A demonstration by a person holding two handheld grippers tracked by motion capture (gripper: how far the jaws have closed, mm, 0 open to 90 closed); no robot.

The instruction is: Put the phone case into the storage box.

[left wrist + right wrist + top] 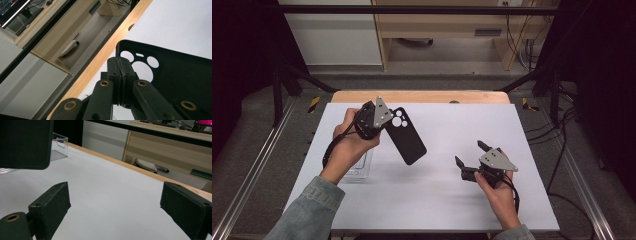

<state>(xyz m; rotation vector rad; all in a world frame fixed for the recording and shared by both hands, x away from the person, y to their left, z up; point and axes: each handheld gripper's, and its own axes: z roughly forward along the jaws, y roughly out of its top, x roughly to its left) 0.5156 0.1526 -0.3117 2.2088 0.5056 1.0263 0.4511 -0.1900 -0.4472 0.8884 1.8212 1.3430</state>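
1. The tabletop [422,200] is bare under the lifted case, so any hand-over has room there.
2. The black phone case [406,136] hangs tilted above the tabletop, held at its camera-cutout end.
3. The left gripper [120,82] pinches that rim with jaws pressed together; best keep this grip firm.
4. The right gripper [469,156] waits well apart, jaws spread and empty; it should take the free lower end squarely.

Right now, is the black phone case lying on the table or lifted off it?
Lifted. The left tongs pinch the phone case at its camera-hole end, and it hangs tilted above the white table.
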